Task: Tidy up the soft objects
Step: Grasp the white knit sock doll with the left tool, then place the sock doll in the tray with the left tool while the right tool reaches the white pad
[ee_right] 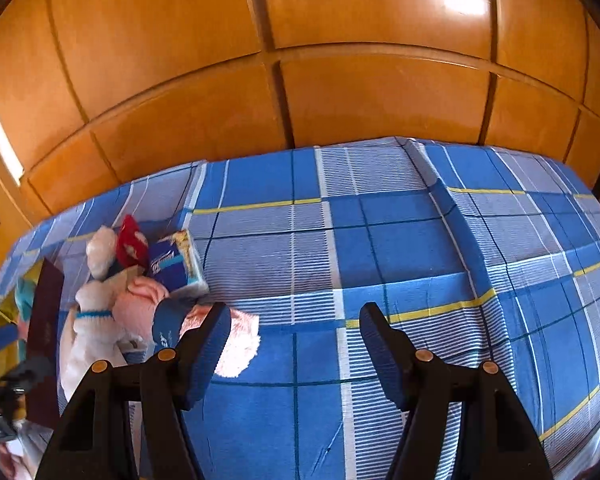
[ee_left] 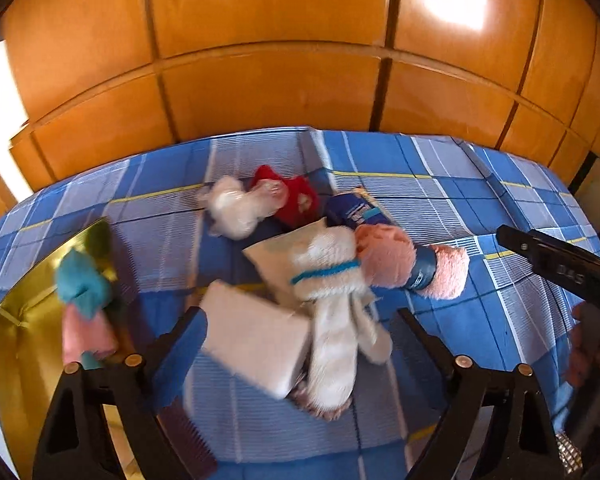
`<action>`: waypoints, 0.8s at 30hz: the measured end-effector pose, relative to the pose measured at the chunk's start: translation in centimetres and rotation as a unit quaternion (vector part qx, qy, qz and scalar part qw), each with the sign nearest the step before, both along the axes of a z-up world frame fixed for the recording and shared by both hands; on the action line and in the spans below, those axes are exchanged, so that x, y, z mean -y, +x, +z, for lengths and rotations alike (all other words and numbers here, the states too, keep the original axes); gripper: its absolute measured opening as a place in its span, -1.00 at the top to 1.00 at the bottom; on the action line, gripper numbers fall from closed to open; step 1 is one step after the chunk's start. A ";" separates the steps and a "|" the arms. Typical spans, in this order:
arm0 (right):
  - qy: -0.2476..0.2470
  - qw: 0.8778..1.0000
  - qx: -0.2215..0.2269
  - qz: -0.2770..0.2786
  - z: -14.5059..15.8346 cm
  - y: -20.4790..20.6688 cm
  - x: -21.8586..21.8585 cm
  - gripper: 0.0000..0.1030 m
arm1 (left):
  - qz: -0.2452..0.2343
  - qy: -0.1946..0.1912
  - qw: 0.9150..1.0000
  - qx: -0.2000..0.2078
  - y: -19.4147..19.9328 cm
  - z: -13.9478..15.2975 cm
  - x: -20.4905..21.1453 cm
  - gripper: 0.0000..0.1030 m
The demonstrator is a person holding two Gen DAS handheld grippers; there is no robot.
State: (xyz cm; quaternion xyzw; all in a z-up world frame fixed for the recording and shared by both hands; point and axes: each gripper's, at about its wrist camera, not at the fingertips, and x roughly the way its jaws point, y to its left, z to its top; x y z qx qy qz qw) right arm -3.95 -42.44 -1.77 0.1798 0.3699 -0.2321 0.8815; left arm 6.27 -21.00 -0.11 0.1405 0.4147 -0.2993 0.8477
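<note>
Honestly not much is reading clearly here. The blue tissue pack [ee_right: 175,264] sitting far left on the checked bedsheet [ee_right: 380,248] is showing white script lettering, but it's too blurred to make out, and the blue band [ee_left: 422,270] around the pink fluffy thing [ee_left: 388,258] is carrying a small white mark that's just as unreadable.

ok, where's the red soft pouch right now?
Left wrist view, upper centre: red soft pouch on the plaid bedsheet, between the white fluffy bundle and blue tissue pack.
</note>
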 end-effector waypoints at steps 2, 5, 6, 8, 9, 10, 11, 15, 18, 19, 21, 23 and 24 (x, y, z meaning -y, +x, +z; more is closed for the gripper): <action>0.014 1.000 0.004 -0.007 0.1 -0.2 0.5 -0.31 | -0.009 0.006 1.000 -0.003 0.6 -0.6 1.5 -0.58; 0.022 1.000 0.008 -0.014 0.2 -0.2 0.9 -0.31 | -0.020 0.018 1.000 -0.014 1.6 -1.7 3.7 -0.50; 0.023 1.000 0.009 -0.014 0.2 -0.3 0.9 -0.31 | -0.021 0.026 0.999 -0.017 2.0 -2.2 4.5 -0.41; 0.024 1.000 0.011 -0.013 0.4 -0.3 0.9 -0.31 | -0.025 0.034 0.999 -0.029 2.6 -3.2 5.6 0.02; 0.024 1.000 0.011 -0.012 0.4 -0.2 0.9 -0.31 | -0.027 0.034 0.998 -0.037 2.9 -3.7 6.1 0.08; 0.025 1.000 0.011 -0.011 0.4 -0.2 0.8 -0.31 | -0.030 0.033 0.998 -0.047 3.2 -4.2 6.5 0.14; 0.025 1.000 0.010 -0.009 0.4 -0.2 0.8 -0.31 | -0.030 0.036 0.998 -0.051 3.3 -4.6 6.7 0.21; 0.026 1.000 0.006 -0.006 0.2 0.0 0.6 -0.31 | -0.032 0.001 0.998 -0.063 2.7 -4.4 5.6 0.22; 0.023 1.000 0.003 -0.005 0.1 0.1 0.5 -0.31 | -0.039 -0.044 0.997 -0.056 1.3 -2.6 3.7 0.22; 0.021 1.000 0.001 -0.005 0.0 0.1 0.4 -0.31 | -0.045 -0.062 0.996 -0.054 0.6 -1.8 2.8 0.22; 0.018 1.000 -0.004 -0.004 -0.2 0.2 0.2 -0.31 | -0.051 -0.081 0.994 -0.045 -0.5 -0.6 1.3 0.22; 0.014 1.000 -0.009 -0.002 -0.5 0.4 0.0 -0.31 | -0.054 -0.096 0.993 -0.038 -1.5 0.5 -0.6 0.22; 0.012 1.000 -0.012 0.000 -0.7 0.4 -0.1 -0.31 | -0.053 -0.101 0.993 -0.037 -1.8 0.8 -1.3 0.22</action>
